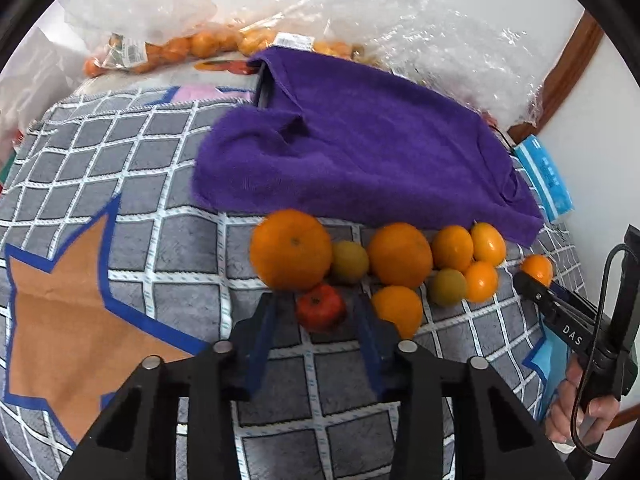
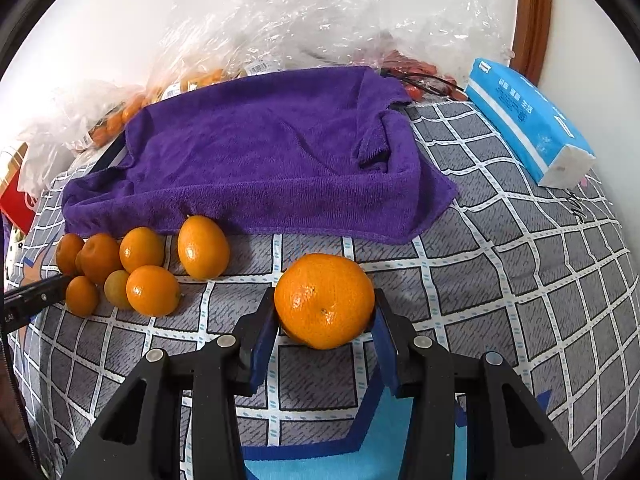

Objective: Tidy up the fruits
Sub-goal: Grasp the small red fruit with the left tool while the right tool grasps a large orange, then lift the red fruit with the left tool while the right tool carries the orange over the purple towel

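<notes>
Right wrist: mandarin (image 2: 324,300) between pads (image 2: 264,344)

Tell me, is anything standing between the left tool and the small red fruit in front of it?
Nothing visible does. The red fruit lies between the open fingers of the left tool. A large orange sits just behind it.

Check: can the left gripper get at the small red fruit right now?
Probably yes. The left gripper is open, and the small red fruit sits between its fingers on the checked mat. The big orange just beyond crowds it, so contact is possible.
</notes>
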Action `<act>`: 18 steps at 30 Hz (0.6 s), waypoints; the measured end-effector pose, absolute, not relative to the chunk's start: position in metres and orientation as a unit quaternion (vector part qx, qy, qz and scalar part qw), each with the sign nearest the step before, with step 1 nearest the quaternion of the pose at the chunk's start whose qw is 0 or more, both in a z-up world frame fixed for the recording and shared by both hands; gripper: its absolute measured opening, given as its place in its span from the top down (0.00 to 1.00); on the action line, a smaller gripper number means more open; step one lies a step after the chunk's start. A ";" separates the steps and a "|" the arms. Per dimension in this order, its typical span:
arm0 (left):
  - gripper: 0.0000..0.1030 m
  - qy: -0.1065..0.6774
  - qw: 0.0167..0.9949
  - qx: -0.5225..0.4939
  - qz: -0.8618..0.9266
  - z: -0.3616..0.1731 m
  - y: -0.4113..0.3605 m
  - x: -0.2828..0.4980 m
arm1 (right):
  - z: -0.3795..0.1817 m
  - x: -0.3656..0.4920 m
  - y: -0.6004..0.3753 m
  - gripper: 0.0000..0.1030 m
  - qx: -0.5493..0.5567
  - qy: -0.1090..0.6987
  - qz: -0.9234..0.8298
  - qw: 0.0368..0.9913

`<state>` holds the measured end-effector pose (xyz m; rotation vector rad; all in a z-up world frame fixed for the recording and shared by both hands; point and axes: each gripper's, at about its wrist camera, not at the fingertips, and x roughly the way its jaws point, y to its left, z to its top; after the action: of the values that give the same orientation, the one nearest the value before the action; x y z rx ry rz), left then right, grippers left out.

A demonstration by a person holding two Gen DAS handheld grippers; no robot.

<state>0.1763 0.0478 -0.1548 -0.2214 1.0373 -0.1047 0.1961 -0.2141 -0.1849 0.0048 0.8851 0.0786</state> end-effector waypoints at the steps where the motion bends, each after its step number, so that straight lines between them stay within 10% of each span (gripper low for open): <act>1: 0.65 0.495 0.862 -0.102 -0.050 -0.155 0.046 0.175 | -0.185 0.196 -0.215 0.57 0.003 0.428 0.039 0.903; 18: 0.77 0.494 0.859 -0.127 -0.047 -0.155 0.048 0.175 | -0.182 0.186 -0.218 0.58 0.010 0.430 0.030 0.902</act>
<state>0.1754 0.0480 -0.1553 -0.2661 1.0371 -0.0993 0.1859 -0.2177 -0.1817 0.0205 0.8886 0.0619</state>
